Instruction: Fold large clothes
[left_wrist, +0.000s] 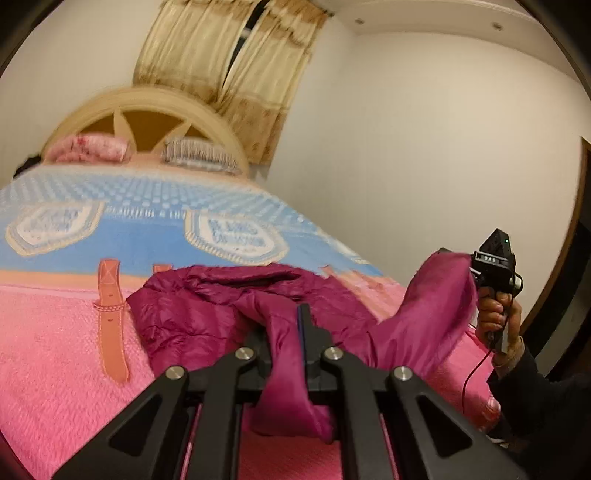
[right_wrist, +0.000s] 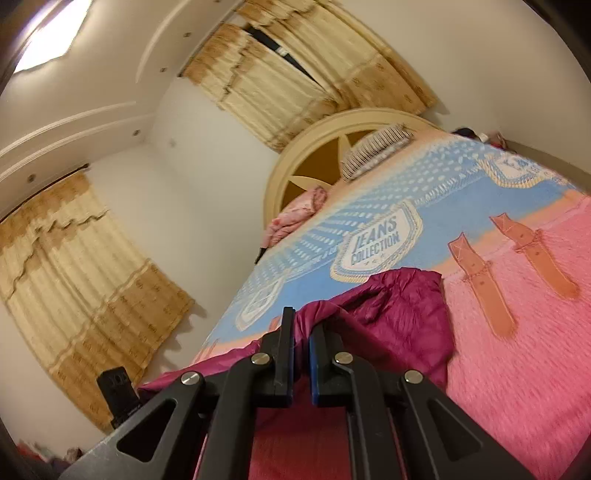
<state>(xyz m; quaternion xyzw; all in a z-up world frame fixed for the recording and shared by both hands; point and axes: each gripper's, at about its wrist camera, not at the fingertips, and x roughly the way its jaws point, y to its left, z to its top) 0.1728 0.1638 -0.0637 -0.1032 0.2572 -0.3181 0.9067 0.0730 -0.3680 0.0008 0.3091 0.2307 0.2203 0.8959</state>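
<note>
Where the left wrist camera looks along its fingers, the left gripper (left_wrist: 286, 332) is clamped on a fold of one magenta jacket (left_wrist: 221, 295), which lies bunched on the bed (left_wrist: 55, 332). One hand (left_wrist: 496, 317) at right holds the right gripper (left_wrist: 474, 269), pinching another raised part of the jacket. Two pillows (left_wrist: 199, 155) sit by the headboard (left_wrist: 147, 110); two orange belt prints (left_wrist: 110, 310) mark the blanket.

Right wrist view: right gripper (right_wrist: 302, 343) closed on jacket fabric (right_wrist: 399, 317) near the bed's edge. Two curtains (right_wrist: 85, 273), one "JEANS COLLECTION" badge (right_wrist: 376, 240), nothing blocking.
</note>
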